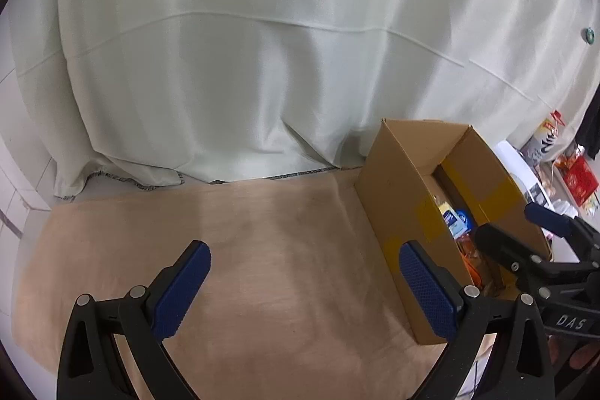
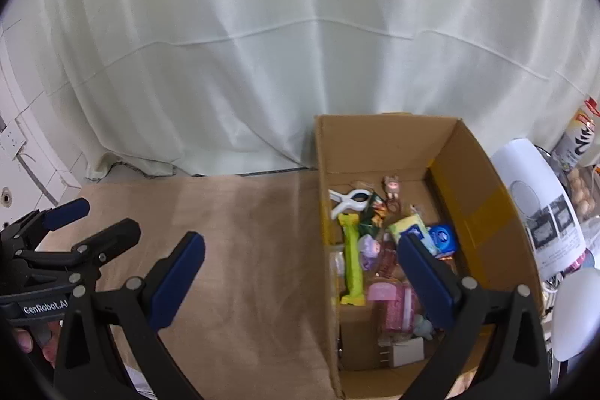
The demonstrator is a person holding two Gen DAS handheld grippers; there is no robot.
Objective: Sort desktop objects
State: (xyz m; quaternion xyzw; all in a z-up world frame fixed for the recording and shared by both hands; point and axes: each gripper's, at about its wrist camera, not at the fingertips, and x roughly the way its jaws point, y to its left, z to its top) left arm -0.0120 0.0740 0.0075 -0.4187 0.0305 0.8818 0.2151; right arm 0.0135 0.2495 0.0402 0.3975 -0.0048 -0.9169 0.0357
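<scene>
The left claw [image 1: 303, 287] stood wide open and held nothing, with bare tan cloth [image 1: 243, 250] between its blue pads. The right claw [image 2: 300, 282] was open too and empty; its right pad hung over the open box [image 2: 378, 149], its left pad over the cloth.

"GenRobot.AI" could be read on the left claw's body, seen left of the right claw. "DAS" showed on the right claw's body, seen right of the left claw. Print on the paper sheet [image 2: 540, 212] right of the box was too small to read.

In the box, ahead and right of the right claw, lay the sorted things: a white clip [image 2: 350, 201], a green bar [image 2: 352, 261], a blue pack [image 2: 444, 238], a pink case [image 2: 390, 306] and a white plug [image 2: 405, 351].

The cloth covered the bench; a pale curtain [image 2: 300, 44] hung behind it, and white tiles [image 1: 15, 182] showed far left.
</scene>
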